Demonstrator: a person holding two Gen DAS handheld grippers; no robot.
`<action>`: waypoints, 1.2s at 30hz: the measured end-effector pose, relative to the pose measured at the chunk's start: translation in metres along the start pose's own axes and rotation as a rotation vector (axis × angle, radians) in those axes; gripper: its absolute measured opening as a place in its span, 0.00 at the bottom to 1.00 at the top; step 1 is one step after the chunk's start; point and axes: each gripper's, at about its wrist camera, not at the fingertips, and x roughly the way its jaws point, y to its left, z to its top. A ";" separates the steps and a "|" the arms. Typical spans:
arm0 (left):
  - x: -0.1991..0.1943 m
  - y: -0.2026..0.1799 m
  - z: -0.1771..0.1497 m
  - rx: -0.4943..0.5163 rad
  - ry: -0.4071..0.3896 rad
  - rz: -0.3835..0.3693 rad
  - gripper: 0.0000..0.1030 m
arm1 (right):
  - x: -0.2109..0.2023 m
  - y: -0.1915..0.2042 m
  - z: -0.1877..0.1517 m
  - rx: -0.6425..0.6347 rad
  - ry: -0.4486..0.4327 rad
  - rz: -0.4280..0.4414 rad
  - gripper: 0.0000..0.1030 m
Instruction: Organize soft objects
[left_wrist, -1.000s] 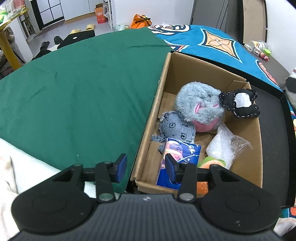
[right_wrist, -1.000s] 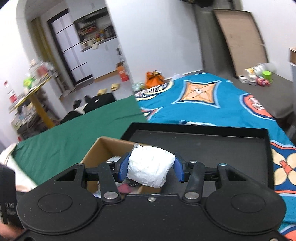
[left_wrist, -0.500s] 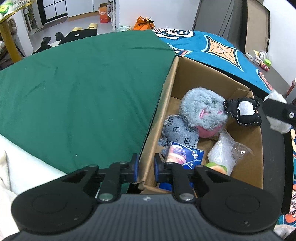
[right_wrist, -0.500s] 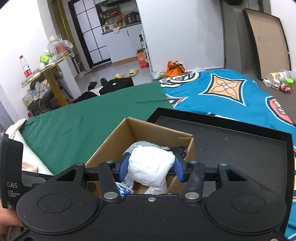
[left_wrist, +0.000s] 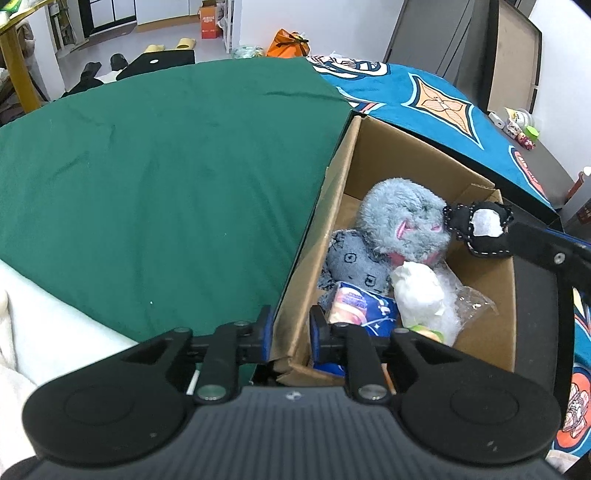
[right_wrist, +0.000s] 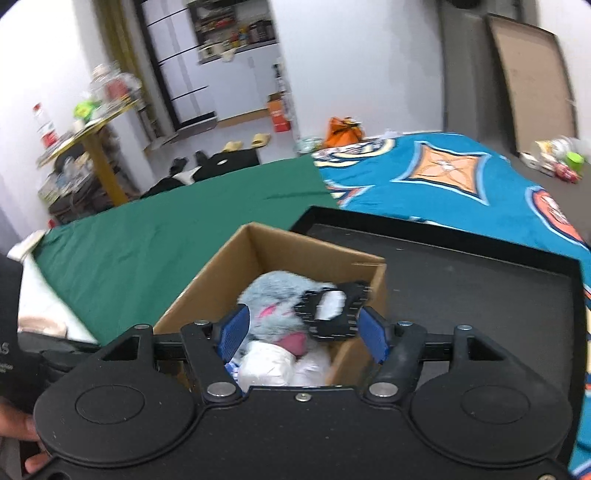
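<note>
An open cardboard box (left_wrist: 388, 155) holds a grey fluffy plush (left_wrist: 402, 221), a black stitched pouch (left_wrist: 476, 229), a grey patterned cloth (left_wrist: 354, 262), a blue tissue pack (left_wrist: 362, 306) and a clear plastic bag (left_wrist: 461, 299). A white soft bundle (left_wrist: 417, 291) lies on top of them, loose. My left gripper (left_wrist: 290, 328) pinches the box's near left wall; its jaws are opening slightly with the wall between the pads. My right gripper (right_wrist: 304, 332) hovers over the box (right_wrist: 295, 247), jaws opening, nothing gripped; the white bundle (right_wrist: 273, 369) lies below it.
The box stands in a black tray (right_wrist: 480, 280) on a bed. A green cloth (left_wrist: 166, 184) covers the left, a blue patterned blanket (right_wrist: 461, 184) the right. A white sheet (left_wrist: 55, 332) lies near left. A hand (right_wrist: 18, 435) shows at the lower left.
My right gripper came over the box, opened, and the white bundle dropped in beside the plush. My left gripper closed from open onto the box's wall.
</note>
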 end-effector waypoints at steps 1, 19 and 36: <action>-0.001 -0.001 -0.001 0.003 0.002 0.000 0.18 | -0.005 -0.004 -0.001 0.018 -0.003 -0.008 0.63; -0.057 -0.028 -0.010 0.094 -0.051 -0.035 0.53 | -0.077 -0.024 -0.039 0.211 0.000 -0.114 0.84; -0.118 -0.047 -0.028 0.177 -0.115 -0.102 0.70 | -0.137 -0.023 -0.055 0.296 -0.061 -0.193 1.00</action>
